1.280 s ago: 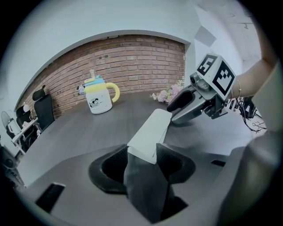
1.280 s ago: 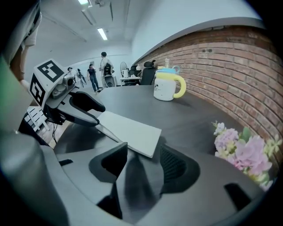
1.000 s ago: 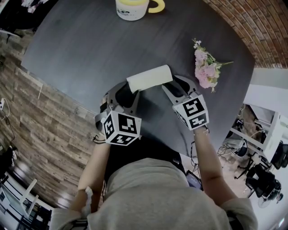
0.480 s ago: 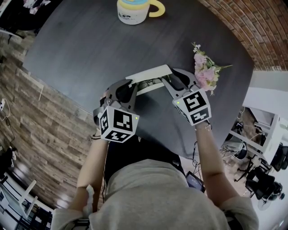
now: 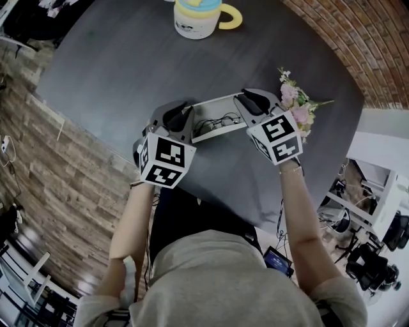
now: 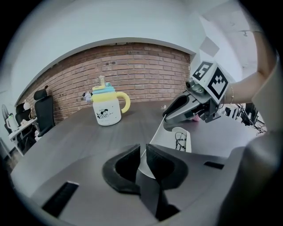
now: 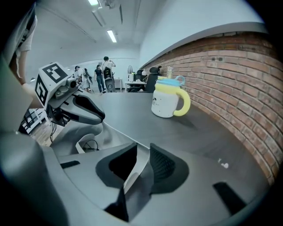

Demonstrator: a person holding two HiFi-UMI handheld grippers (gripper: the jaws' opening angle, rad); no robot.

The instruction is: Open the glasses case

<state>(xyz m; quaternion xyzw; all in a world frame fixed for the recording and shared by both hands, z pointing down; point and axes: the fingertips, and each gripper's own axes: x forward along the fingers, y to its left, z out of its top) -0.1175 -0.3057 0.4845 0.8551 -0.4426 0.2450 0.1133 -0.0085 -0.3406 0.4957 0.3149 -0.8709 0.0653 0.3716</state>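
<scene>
The white glasses case (image 5: 217, 118) lies open on the dark table (image 5: 115, 70), with dark glasses showing inside it. My left gripper (image 5: 186, 126) grips the case's left end; its jaws have just been closing and are shut on a thin white edge of the case (image 6: 142, 155). At the case's right end my right gripper (image 5: 245, 106) has also just been closing, and a thin white wall of the case (image 7: 140, 164) is pinched between its pads. The left gripper view shows the open tray (image 6: 180, 140) below the right gripper (image 6: 182, 111).
A white and yellow mug (image 5: 198, 15) with a blue lid stands at the table's far side. A pink flower sprig (image 5: 295, 105) lies just right of the right gripper. The table's rounded edge (image 5: 96, 144) runs close by the left gripper. A brick wall stands beyond.
The case was shut a second ago, then partly open; now it lies open with the glasses showing. Both grippers have closed on its ends and moved away from the person.
</scene>
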